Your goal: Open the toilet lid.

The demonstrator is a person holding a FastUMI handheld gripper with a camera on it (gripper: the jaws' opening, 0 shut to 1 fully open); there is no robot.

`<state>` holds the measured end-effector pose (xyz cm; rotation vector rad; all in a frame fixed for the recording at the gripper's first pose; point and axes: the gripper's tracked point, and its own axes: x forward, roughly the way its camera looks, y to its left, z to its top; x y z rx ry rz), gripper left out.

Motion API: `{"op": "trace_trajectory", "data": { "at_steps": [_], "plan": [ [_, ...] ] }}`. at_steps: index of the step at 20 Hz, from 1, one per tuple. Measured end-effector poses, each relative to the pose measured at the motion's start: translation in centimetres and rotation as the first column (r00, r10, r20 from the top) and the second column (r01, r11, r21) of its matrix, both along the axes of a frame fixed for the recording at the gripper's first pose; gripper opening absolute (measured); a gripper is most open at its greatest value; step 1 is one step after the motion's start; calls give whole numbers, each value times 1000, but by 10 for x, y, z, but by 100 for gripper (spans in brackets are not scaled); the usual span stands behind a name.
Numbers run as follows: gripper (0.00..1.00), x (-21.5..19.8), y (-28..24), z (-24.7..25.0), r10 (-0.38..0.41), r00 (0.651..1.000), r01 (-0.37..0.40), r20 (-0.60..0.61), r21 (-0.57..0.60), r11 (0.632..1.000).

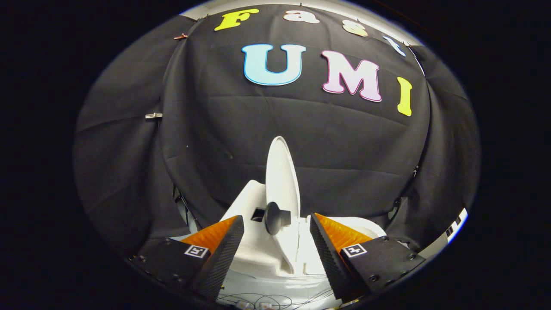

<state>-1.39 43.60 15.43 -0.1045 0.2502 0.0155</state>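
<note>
Nearest of all, the tongs (pixel 277 227) stand wide apart, their two fingers (pixel 224 249) gripping nothing. Thin wires (pixel 275 300) lie just below them. Between the fingers sits one white toilet (pixel 258 254), and its single lid (pixel 282 176) is raised, standing nearly upright and seen almost edge-on, just ahead of the fingertips. One dark round knob (pixel 274 218) sticks out from the lid's lower part. Behind the toilet hangs black cloth (pixel 206 137), with two small clips (pixel 153 115) pinned on it.

A glossy white toilet body (pixel 258 258) is seen between the gripper's (pixel 276 216) spread fingers; thin pale wires (pixel 258 298) are draped across its near edge.
</note>
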Motion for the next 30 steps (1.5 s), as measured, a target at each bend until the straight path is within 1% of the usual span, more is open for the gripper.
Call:
{"op": "trace_trajectory", "data": {
  "at_steps": [5,8,10,11,14,17,19,21,23,25,30],
  "plan": [
    [97,-11,-25,10,51,999,-52,18,59,997],
    [97,-16,-57,15,72,997,-74,33,66,995],
    [97,-20,-77,14,108,994,-111,35,98,989],
    [97,-23,-91,13,109,993,-113,39,109,988],
    [97,-22,-148,13,77,995,-83,65,100,991],
    [97,-23,-202,11,42,995,-53,94,126,991],
    [98,-24,-236,15,31,988,-52,153,132,990],
    [98,-24,-271,21,3,975,-36,221,147,988],
    [96,-24,-295,17,-6,967,-34,256,154,987],
    [96,-23,-315,2,-10,969,-27,246,145,989],
    [96,-22,-345,-15,2,951,-46,308,139,989]
  ]
}}
